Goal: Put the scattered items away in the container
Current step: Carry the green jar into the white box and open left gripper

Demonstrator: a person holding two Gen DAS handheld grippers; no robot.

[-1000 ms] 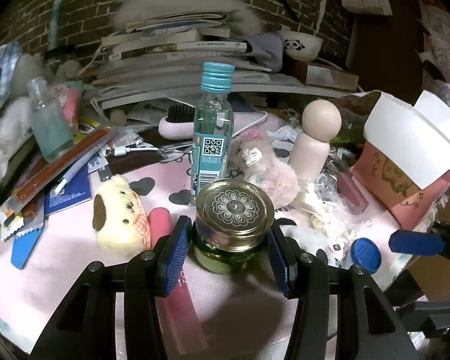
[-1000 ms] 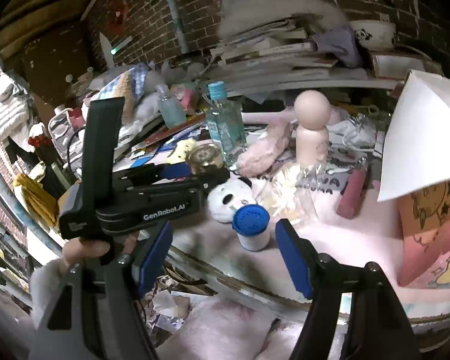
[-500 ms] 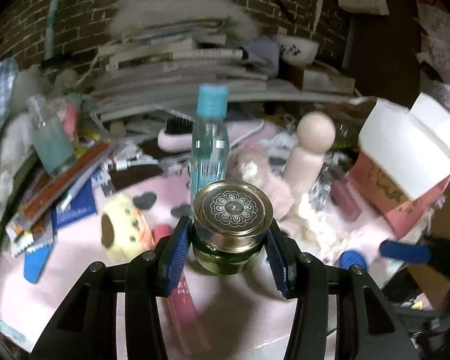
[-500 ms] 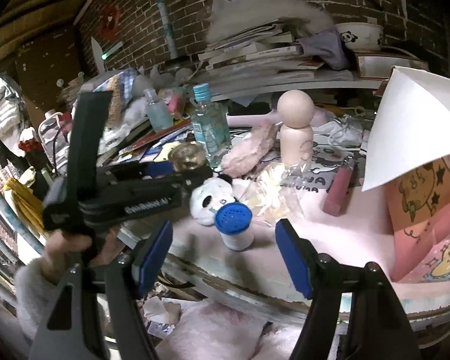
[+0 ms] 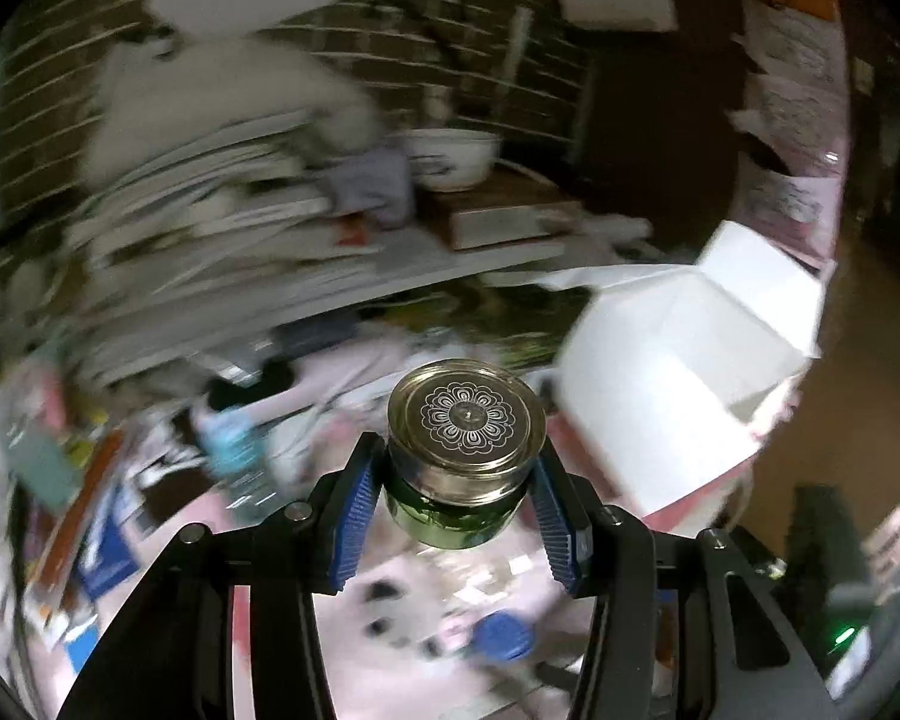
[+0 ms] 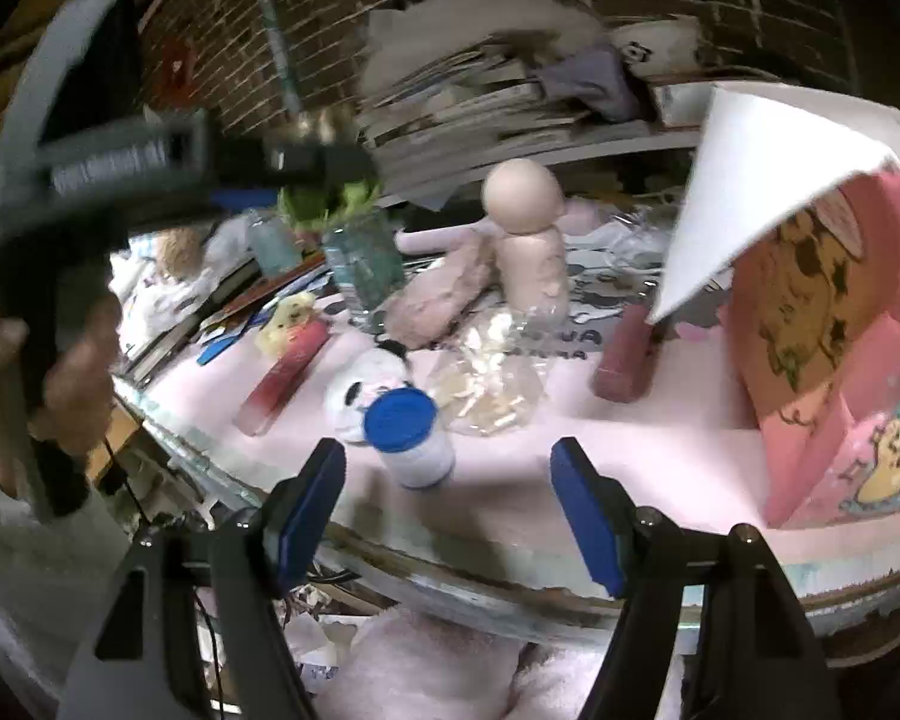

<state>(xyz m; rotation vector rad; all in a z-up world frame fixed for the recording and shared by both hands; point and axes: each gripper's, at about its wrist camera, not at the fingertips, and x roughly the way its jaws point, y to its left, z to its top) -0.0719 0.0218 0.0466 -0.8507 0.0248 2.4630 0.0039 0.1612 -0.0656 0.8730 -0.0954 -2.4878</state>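
Note:
My left gripper (image 5: pixel 459 504) is shut on a small green glass jar with a gold patterned lid (image 5: pixel 467 420) and holds it high above the pink table. The pink cardboard box with white flaps (image 5: pixel 684 384) is just right of the jar; it also shows in the right wrist view (image 6: pixel 834 324). In the right wrist view the left gripper (image 6: pixel 324 180) with the jar is blurred, up at the left. My right gripper (image 6: pixel 447 510) is open and empty at the table's front edge, with a white bottle with a blue cap (image 6: pixel 411 435) just ahead of it.
On the pink mat (image 6: pixel 540 438) lie a wooden peg doll (image 6: pixel 525 234), a pink plush (image 6: pixel 444 294), a panda plush (image 6: pixel 360 387), a clear bag (image 6: pixel 486 384), two pink tubes (image 6: pixel 285 381) and a clear bottle (image 6: pixel 363 258). Stacked books (image 6: pixel 480 102) stand behind.
My left gripper closed on the jar, lifted it off the table and swung it up and right towards the box. The right gripper edged closer to the blue-capped bottle.

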